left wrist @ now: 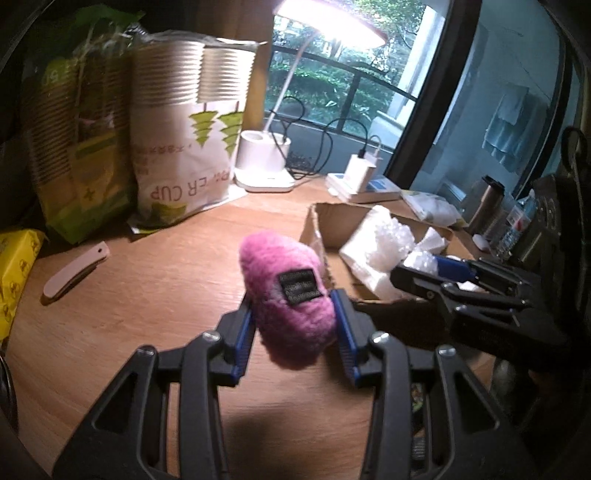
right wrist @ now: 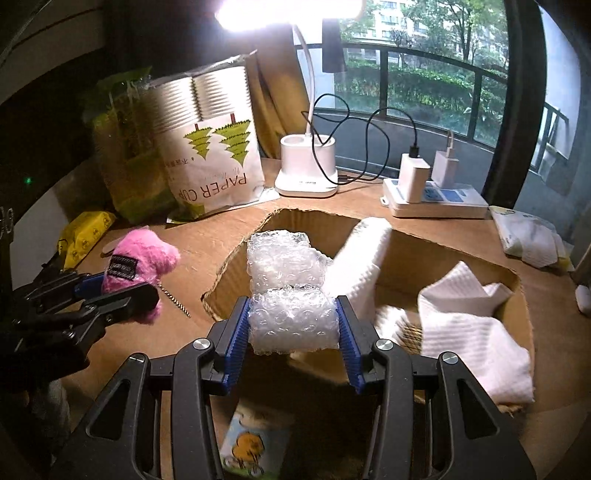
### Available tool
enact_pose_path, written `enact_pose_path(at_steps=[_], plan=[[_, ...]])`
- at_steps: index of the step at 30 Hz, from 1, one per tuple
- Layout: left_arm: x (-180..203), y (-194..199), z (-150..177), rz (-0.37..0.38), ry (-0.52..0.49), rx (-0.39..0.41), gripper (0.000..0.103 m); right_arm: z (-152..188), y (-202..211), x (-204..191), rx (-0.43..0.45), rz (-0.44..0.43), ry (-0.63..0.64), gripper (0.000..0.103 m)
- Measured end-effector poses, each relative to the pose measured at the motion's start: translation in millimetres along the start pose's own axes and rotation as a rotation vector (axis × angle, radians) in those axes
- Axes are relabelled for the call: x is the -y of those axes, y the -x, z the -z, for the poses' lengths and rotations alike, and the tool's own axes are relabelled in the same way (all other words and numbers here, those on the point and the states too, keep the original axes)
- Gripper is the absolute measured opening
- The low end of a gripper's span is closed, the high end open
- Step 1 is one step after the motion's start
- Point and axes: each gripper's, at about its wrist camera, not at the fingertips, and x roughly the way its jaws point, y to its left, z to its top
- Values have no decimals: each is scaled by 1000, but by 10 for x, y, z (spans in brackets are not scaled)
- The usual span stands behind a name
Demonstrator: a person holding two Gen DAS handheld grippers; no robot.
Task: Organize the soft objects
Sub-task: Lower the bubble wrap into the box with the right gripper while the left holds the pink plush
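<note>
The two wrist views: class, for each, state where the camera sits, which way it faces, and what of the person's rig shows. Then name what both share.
Left wrist: sits behind the left claw, faces forward and down over the desk; claw grips pink plush toy; right claw at right.
Right wrist: behind the right claw, above the cardboard box, gripping bubble wrap; left claw at left.
Shared: toy, box, lamp base, paper cup bag.

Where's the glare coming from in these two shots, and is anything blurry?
Left wrist view: the lit white desk lamp head blows out the top; the fuzzy pink plush toy looks slightly soft. Right wrist view: the same lamp flares at top; the white ribbed cloths smear slightly.
</note>
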Motion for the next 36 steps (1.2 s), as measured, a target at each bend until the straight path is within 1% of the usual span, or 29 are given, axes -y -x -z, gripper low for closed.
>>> enact_pose_path(at_steps=[8, 11, 12, 18, 24, 31, 36], plan=[[-135, -36, 21, 4, 20, -9, 41, -101, -258, -138, -35, 7, 13, 48], [-148, -40, 27, 6, 24, -12, 41, -100, -332, -166, -60, -6, 9, 59], [-146, -38, 25, 6, 24, -11, 41, -98, -338, -177, -64, -10, 13, 61], [-71, -36, -20, 7, 14, -2, 41, -96, -281, -141, -54, -6, 8, 63], [150, -68, -114, 20, -17, 9, 41, -99, -102, 54, -18, 4, -6, 63], [512, -212, -233, 33, -68, -3, 41, -39, 94, 451, 15, 22, -58, 63], [791, -400, -320, 51, -102, -23, 41, 37, 233, 768, 36, 38, -106, 63]])
